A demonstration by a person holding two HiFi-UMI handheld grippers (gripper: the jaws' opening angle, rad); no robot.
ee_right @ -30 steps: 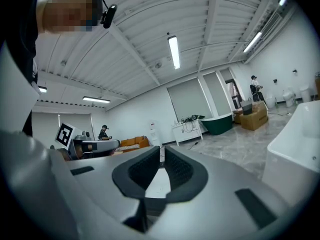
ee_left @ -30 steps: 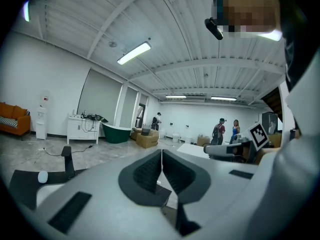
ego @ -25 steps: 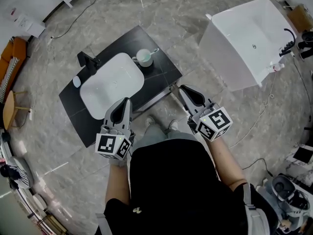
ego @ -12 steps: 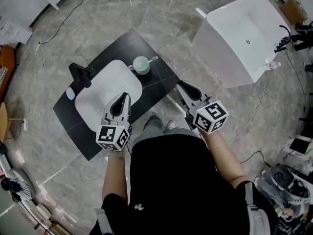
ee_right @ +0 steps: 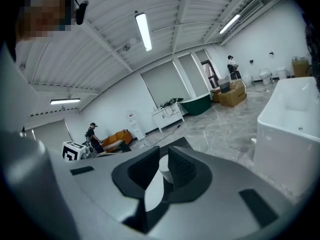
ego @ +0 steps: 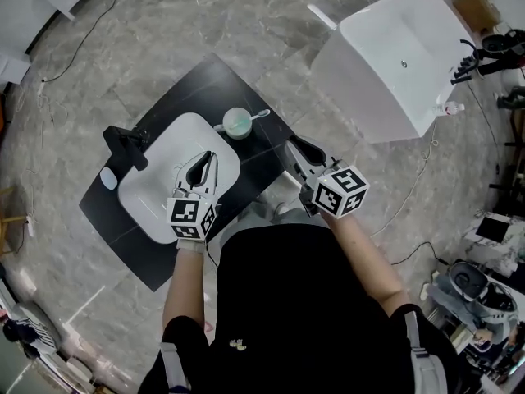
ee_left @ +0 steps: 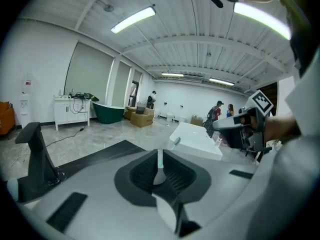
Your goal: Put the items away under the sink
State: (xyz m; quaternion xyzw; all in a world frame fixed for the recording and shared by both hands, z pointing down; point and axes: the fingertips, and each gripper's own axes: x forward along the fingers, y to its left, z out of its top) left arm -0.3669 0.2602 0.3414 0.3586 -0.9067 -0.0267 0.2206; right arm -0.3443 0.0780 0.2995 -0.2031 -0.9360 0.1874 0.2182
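Note:
A black vanity counter holds a white sink basin with a black faucet at its left. A pale green cup with a toothbrush stands on the counter behind the basin. A small white item lies left of the faucet. My left gripper hovers over the basin's right part, jaws shut on nothing. My right gripper is at the counter's right edge, also shut and holding nothing. The cup shows through the right gripper's narrow jaw slit.
A white bathtub stands on the grey marble floor at the upper right, with cables on the floor beside it. The faucet rises at the left in the left gripper view. Other people stand far back in the room.
Both grippers have moved forward toward the vanity. The left one went from the counter's front edge to over the basin, the right one to the counter's right edge.

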